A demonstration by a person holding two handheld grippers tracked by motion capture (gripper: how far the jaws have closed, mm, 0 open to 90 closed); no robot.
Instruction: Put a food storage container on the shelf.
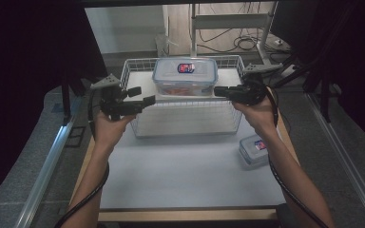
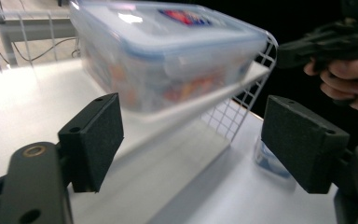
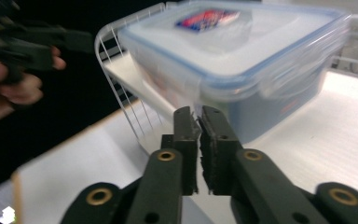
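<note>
A: Where's the big container?

B: At twelve o'clock, sitting level inside the white wire basket. It is clear plastic with a blue-edged lid shut on top, a red and blue label on the lid and orange contents inside.

A: And the small container?

B: At four o'clock on the worktop, lid on, same label.

Wire basket spans the far counter, walls blocking low entry. Large lidded container occupies its shelf. Near counter lies open, except a small container, apparently near the right edge.
</note>
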